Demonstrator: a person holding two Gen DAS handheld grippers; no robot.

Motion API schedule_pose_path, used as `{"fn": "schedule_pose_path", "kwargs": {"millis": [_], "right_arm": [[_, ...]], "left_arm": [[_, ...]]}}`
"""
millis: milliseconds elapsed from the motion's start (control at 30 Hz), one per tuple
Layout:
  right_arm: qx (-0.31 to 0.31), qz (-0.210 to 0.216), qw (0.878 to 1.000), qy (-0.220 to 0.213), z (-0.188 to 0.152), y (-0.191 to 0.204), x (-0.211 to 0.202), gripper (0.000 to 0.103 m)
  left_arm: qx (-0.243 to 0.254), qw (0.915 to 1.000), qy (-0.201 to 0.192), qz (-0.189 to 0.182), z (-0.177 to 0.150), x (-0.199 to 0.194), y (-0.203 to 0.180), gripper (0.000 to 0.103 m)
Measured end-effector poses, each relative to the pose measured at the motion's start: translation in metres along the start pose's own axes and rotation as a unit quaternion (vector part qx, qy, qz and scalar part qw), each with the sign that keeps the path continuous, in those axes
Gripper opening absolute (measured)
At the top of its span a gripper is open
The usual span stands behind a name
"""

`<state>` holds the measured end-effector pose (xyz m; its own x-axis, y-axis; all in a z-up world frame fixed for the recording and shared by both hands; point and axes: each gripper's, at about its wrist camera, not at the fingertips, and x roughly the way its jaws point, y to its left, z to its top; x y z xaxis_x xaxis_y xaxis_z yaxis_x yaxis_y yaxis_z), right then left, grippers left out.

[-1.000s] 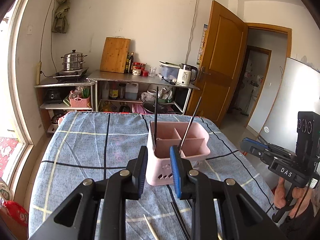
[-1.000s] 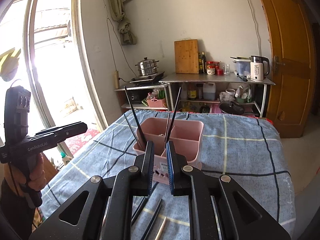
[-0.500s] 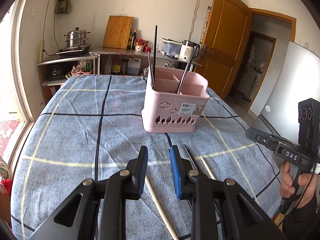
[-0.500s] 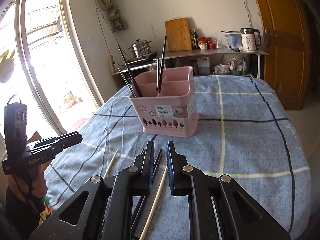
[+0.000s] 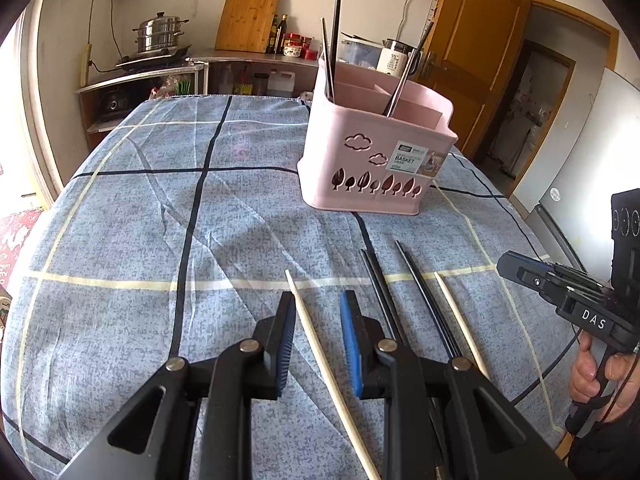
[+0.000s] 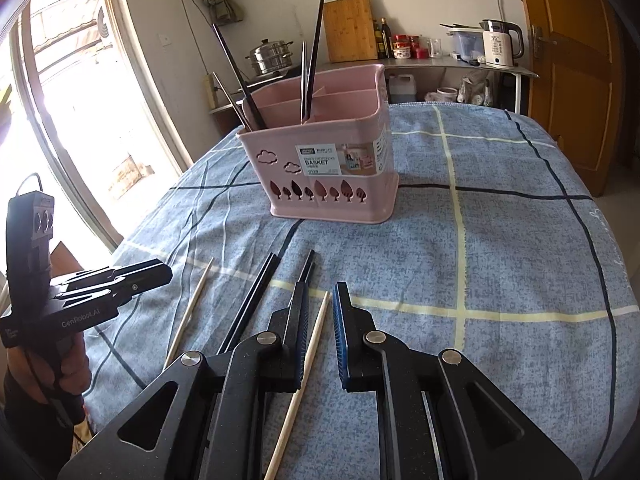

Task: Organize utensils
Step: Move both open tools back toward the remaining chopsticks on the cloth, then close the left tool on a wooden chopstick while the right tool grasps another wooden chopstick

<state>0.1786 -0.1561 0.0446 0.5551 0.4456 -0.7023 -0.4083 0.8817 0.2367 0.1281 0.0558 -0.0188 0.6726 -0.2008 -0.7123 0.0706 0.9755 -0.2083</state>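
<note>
Your left tool (image 5: 316, 308) hangs over the blue checked cloth of the surface (image 5: 120, 240) with its pads parted a little and nothing pressed between them. A pale wooden chopstick (image 5: 320, 356) lies on the cloth in the gap, its long axis almost in line with the tool's pointing direction, tip away from you and just past the pad ends.

Your right tool (image 6: 320, 300) shows the same set-up: a narrow gap, no grip, and a second pale chopstick (image 6: 308, 360) running lengthwise between the pads, its tip level with their ends.

Between the two tools, on your left tool's right side and your right tool's left, lie the black chopsticks (image 5: 384, 292), roughly parallel to the pale ones.

Each pale stick already sits in line under its own tool; judged from this, the coming close needs only a drop onto the cloth, no sideways correction.

Farther ahead stands the pink basket (image 5: 372, 160), upright, with dark chopsticks (image 5: 335, 32) leaning in its compartments.
</note>
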Motion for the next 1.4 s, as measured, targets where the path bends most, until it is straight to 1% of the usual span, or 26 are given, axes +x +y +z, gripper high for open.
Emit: {"fn": "schedule_pose_path", "kwargs": {"millis": [233, 300, 500, 700, 833, 900, 933, 1000, 1033, 1067, 1100, 1267, 1400], "right_arm": [[-0.003, -0.007, 0.999, 0.039, -0.006, 0.002, 0.027, 0.012], [-0.005, -0.012, 0.999, 0.052, -0.009, 0.004, 0.035, 0.012], [-0.009, -0.022, 0.997, 0.078, -0.011, 0.005, 0.052, 0.012], [-0.020, -0.035, 0.996, 0.082, -0.007, 0.010, 0.059, 0.012], [-0.042, -0.056, 0.994, 0.084, -0.008, 0.018, 0.061, 0.012], [-0.046, -0.064, 0.993, 0.084, -0.007, 0.021, 0.062, 0.010], [-0.047, -0.065, 0.993, 0.084, -0.006, 0.021, 0.063, 0.008], [-0.046, -0.064, 0.993, 0.085, -0.006, 0.022, 0.063, 0.007], [-0.046, -0.063, 0.993, 0.086, -0.006, 0.022, 0.063, 0.007], [-0.046, -0.062, 0.993, 0.086, -0.005, 0.021, 0.063, 0.006], [-0.045, -0.061, 0.993, 0.086, -0.004, 0.021, 0.064, 0.006], [-0.037, -0.051, 0.994, 0.086, 0.001, 0.018, 0.062, 0.005], [-0.033, -0.039, 0.996, 0.070, 0.007, 0.017, 0.050, 0.005]], "left_arm": [[-0.005, 0.9994, 0.030, 0.018, -0.002, 0.022, 0.005, 0.024], [-0.004, 0.9991, 0.036, 0.021, -0.001, 0.028, 0.005, 0.027], [-0.003, 0.9981, 0.055, 0.029, 0.001, 0.042, 0.005, 0.028], [-0.001, 0.9976, 0.057, 0.040, 0.007, 0.051, 0.002, 0.028], [0.020, 0.9967, 0.055, 0.055, 0.007, 0.055, -0.006, 0.028], [0.029, 0.9961, 0.054, 0.063, 0.007, 0.056, -0.011, 0.028], [0.032, 0.9958, 0.054, 0.066, 0.008, 0.058, -0.012, 0.027], [0.033, 0.9954, 0.054, 0.072, 0.011, 0.060, -0.011, 0.018], [0.033, 0.9953, 0.054, 0.073, 0.013, 0.061, -0.011, 0.016], [0.031, 0.9954, 0.055, 0.072, 0.013, 0.061, -0.010, 0.011], [0.028, 0.9955, 0.056, 0.071, 0.014, 0.062, -0.009, 0.009], [0.024, 0.9961, 0.067, 0.051, 0.019, 0.062, -0.010, 0.005], [0.028, 0.9974, 0.055, 0.038, 0.026, 0.049, -0.015, 0.005]]}}
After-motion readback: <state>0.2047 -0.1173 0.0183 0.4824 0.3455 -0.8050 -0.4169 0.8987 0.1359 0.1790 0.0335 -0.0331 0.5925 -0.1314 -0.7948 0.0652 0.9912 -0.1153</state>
